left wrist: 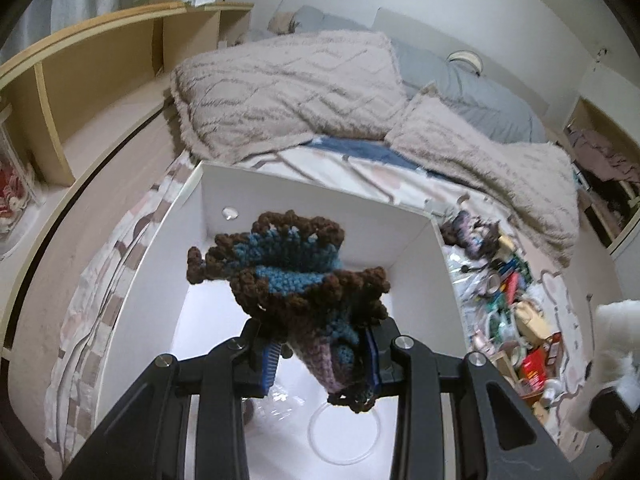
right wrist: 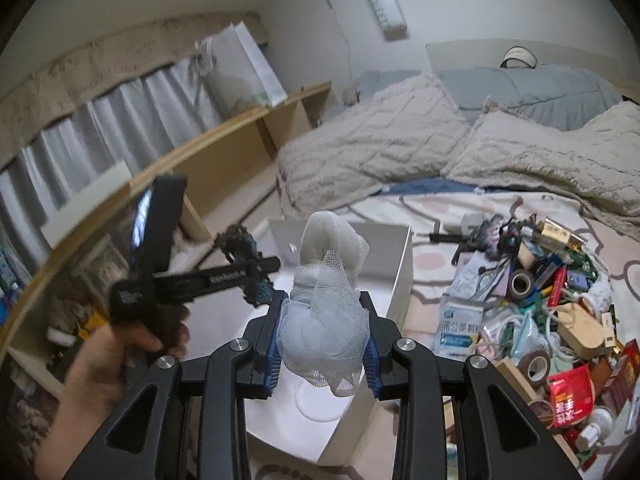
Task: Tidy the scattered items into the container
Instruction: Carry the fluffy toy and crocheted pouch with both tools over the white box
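My left gripper [left wrist: 320,354] is shut on a brown, blue and purple crocheted piece [left wrist: 292,276] and holds it over the open white box [left wrist: 188,216]. In the right wrist view that same gripper [right wrist: 256,276], held by a hand [right wrist: 120,356], hangs above the box [right wrist: 400,264] with the crochet [right wrist: 240,244] in it. My right gripper [right wrist: 324,344] is shut on a wad of white gauze netting [right wrist: 328,280], just over the box's near right side. Inside the box lie a clear ring [left wrist: 344,436] and some clear plastic. A pile of scattered items [right wrist: 552,312] sits right of the box.
The box stands on a patterned bed sheet [right wrist: 432,264]. Beige fuzzy blankets [left wrist: 288,88] and a grey duvet [right wrist: 540,80] lie behind. A wooden shelf unit [left wrist: 100,76] runs along the left. The pile includes tape rolls [right wrist: 520,282], a red packet [right wrist: 568,396] and another crocheted piece [right wrist: 496,240].
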`<state>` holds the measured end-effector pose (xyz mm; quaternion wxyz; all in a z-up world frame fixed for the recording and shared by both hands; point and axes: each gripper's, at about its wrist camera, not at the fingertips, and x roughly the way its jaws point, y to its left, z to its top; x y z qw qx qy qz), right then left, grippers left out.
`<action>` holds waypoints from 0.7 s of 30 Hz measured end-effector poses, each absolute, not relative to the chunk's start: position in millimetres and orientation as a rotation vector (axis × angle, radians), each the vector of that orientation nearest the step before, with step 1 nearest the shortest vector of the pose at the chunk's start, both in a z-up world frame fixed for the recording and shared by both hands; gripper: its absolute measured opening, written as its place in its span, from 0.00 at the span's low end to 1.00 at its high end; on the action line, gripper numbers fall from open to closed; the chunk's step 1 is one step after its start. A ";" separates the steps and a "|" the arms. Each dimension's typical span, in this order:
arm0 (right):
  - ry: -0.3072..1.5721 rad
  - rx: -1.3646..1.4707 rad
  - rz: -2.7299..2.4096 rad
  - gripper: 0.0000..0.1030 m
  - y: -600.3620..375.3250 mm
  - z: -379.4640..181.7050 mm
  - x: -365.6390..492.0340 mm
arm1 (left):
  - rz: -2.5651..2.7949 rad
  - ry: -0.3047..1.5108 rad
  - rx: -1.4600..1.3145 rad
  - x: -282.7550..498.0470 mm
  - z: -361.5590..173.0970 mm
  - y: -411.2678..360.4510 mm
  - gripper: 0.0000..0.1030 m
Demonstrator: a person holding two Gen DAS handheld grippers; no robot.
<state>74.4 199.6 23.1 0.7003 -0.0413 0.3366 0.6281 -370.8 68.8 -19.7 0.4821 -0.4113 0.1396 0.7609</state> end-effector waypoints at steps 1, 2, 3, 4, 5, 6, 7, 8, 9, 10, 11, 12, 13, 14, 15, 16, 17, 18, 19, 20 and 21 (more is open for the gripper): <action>0.756 -0.114 1.399 0.33 203.9 18.4 71.5 | 1.853 0.353 -1.007 -371.9 -21.8 68.6 0.33; 0.760 -0.128 1.400 0.33 207.0 14.6 69.9 | 1.851 0.375 -1.013 -372.8 -25.3 67.9 0.33; 0.767 -0.152 1.404 0.33 212.3 9.4 66.2 | 1.850 0.390 -1.015 -373.1 -27.2 67.6 0.33; 0.773 -0.171 1.406 0.33 216.2 5.4 64.1 | 1.848 0.404 -1.017 -373.5 -29.1 67.4 0.33; 0.784 -0.202 1.414 0.33 221.9 -1.0 59.1 | 1.843 0.423 -1.022 -374.0 -31.3 67.0 0.33; 0.792 -0.219 1.419 0.33 225.1 -5.1 56.2 | 1.837 0.437 -1.028 -374.3 -33.5 66.6 0.33; 0.806 -0.242 1.426 0.33 229.8 -10.5 52.2 | 1.830 0.451 -1.034 -374.9 -35.2 66.4 0.33; 0.817 -0.254 1.430 0.33 232.5 -13.6 49.9 | 1.818 0.474 -1.044 -374.9 -37.8 66.6 0.33; 0.846 -0.271 1.441 0.33 237.6 -20.0 46.4 | 1.810 0.495 -1.058 -375.6 -40.4 66.6 0.33; 0.865 -0.275 1.448 0.33 239.6 -23.3 45.4 | 1.804 0.507 -1.066 -376.4 -42.4 66.0 0.33; 0.893 -0.278 1.457 0.33 242.7 -28.1 43.9 | 1.798 0.518 -1.073 -377.2 -44.4 65.8 0.33; 0.920 -0.289 1.466 0.33 246.3 -33.5 41.3 | 1.792 0.534 -1.082 -378.4 -47.2 65.2 0.33; 0.929 -0.297 1.469 0.33 248.0 -36.1 39.9 | 1.789 0.544 -1.086 -378.6 -49.1 65.3 0.33; 0.936 -0.313 1.470 0.33 250.4 -39.1 37.2 | 1.786 0.563 -1.089 -378.5 -52.3 65.2 0.33; 0.940 -0.335 1.468 0.33 252.6 -42.2 33.8 | 1.783 0.576 -1.090 -378.5 -54.4 65.1 0.33; 0.941 -0.350 1.466 0.33 254.7 -44.0 31.1 | 1.780 0.589 -1.092 -378.1 -56.8 65.0 0.33; 0.943 -0.367 1.467 0.33 256.3 -46.4 27.9 | 1.774 0.605 -1.095 -377.8 -59.8 65.4 0.33; 0.945 -0.385 1.467 0.33 257.9 -48.9 24.9 | 1.767 0.619 -1.099 -377.4 -62.3 65.5 0.33; 0.946 -0.395 1.465 0.33 259.3 -50.3 23.2 | 1.760 0.633 -1.102 -376.9 -65.1 65.5 0.33; 0.949 -0.404 1.465 0.33 260.6 -52.1 21.6 | 1.754 0.646 -1.105 -376.5 -67.7 65.5 0.33; 0.952 -0.412 1.466 0.33 262.1 -53.6 20.1 | 1.748 0.656 -1.109 -376.0 -69.8 65.2 0.33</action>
